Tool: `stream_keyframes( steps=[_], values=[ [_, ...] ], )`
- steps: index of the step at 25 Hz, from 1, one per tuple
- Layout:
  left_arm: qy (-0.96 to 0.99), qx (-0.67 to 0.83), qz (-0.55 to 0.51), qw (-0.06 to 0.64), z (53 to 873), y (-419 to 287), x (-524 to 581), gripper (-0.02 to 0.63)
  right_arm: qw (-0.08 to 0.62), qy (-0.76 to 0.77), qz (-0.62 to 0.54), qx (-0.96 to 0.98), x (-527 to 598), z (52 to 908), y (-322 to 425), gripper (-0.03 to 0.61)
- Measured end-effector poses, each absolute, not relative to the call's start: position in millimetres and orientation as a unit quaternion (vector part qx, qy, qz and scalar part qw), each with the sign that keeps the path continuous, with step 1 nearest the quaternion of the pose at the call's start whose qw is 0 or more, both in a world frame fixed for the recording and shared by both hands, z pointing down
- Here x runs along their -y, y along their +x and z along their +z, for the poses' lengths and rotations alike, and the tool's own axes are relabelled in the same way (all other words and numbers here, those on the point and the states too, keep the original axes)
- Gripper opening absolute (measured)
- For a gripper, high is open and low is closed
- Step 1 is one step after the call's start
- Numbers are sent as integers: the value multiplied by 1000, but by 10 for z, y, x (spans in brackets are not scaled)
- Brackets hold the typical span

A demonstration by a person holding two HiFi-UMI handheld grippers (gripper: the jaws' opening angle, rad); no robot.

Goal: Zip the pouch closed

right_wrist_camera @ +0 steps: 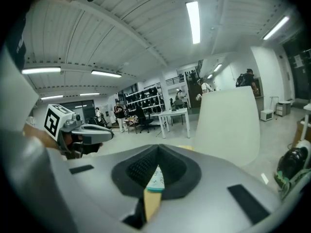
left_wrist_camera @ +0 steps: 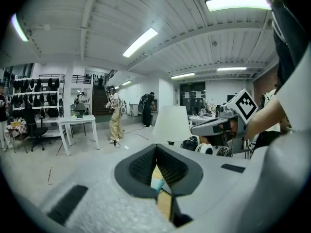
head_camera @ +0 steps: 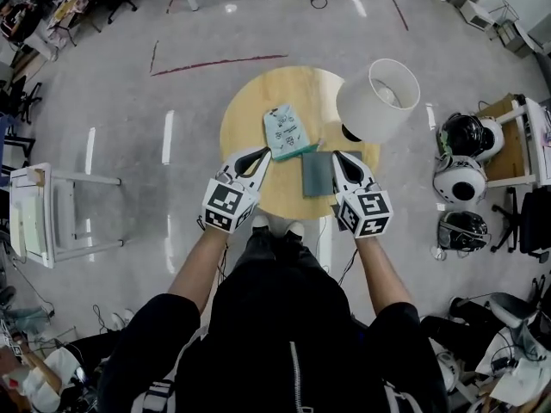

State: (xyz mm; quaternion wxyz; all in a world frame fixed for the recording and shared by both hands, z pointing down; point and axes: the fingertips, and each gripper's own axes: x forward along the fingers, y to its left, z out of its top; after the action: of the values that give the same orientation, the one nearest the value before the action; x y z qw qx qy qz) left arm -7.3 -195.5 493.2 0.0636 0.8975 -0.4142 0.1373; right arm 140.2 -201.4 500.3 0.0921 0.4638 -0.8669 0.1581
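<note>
Closest in, black jacket and two forearms, stretched toward the near rim of a round wooden table (head_camera: 245,114). White shoes (head_camera: 277,224) just below that rim.

Left tongs (head_camera: 261,155) pinched tip to tip, gripping nothing, hovering just beside the pouch's near left corner. Right tongs (head_camera: 341,158) likewise closed and empty, just right of a grey case (head_camera: 317,173).

Pouch (head_camera: 287,130) pale and patterned with a teal edge, flat near the table's middle, between and a little beyond the two tips. Grey case right against its near right corner, so lying between the right tongs and the pouch.

White lamp (head_camera: 379,100) on the table's right side, near the right tongs, beyond them and off to the right.

Off the table: three helmets (head_camera: 461,179) at right beside a wooden bench (head_camera: 510,144), white rack (head_camera: 52,213) on the floor at left.
</note>
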Motion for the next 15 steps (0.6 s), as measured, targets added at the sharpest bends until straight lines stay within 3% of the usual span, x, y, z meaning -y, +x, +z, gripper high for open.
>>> stream_keyframes(
  steps=[15],
  values=[
    [900, 380, 175, 124, 5594, -9, 2159, 6, 147, 484, 207, 837, 2275, 5773, 1508, 5]
  ],
)
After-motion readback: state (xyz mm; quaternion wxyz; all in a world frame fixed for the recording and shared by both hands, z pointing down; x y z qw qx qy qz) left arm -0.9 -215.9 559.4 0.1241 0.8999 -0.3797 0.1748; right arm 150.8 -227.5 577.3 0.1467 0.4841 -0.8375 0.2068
